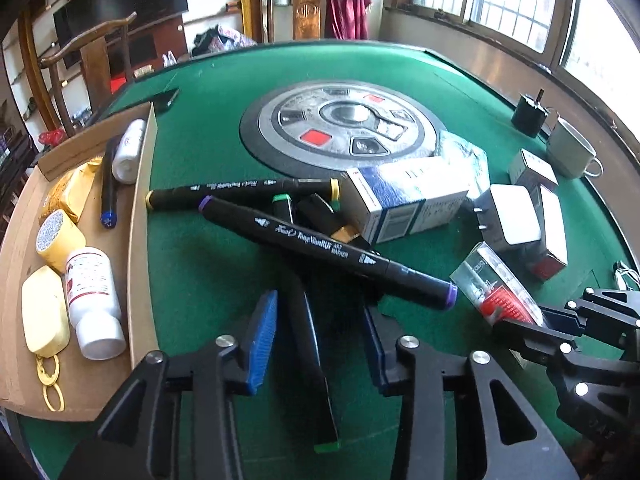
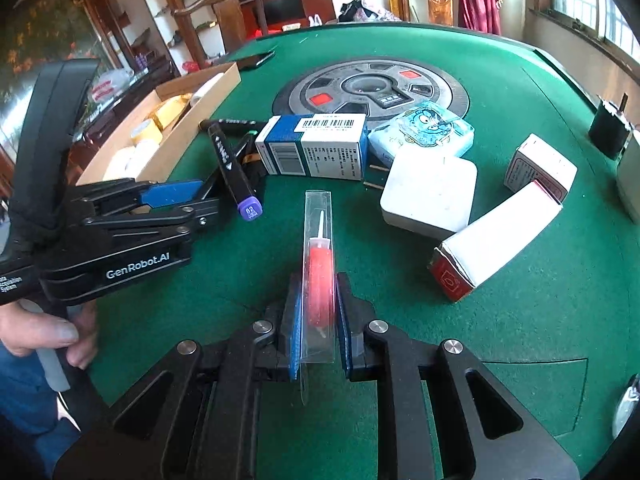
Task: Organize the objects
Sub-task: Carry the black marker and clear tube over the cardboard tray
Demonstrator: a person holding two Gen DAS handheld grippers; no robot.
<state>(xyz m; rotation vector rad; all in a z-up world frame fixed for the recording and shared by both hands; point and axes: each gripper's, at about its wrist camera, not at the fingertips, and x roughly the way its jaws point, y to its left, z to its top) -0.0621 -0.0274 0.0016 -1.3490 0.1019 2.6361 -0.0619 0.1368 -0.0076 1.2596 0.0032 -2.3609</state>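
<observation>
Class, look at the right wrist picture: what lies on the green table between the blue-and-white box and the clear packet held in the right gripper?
Nothing: in the right wrist view, bare green felt separates the blue-and-white box from the clear packet held by the right gripper.

"GenRobot.AI" on left gripper (image 2: 172, 194); "ART MARKER" on purple-capped marker (image 1: 328, 250).

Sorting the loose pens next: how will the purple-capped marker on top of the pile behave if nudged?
The purple-capped marker looks stiff and light. It lies propped across other markers, so it would probably slide or pivot off. Its smooth barrel may roll on the green felt.
</observation>
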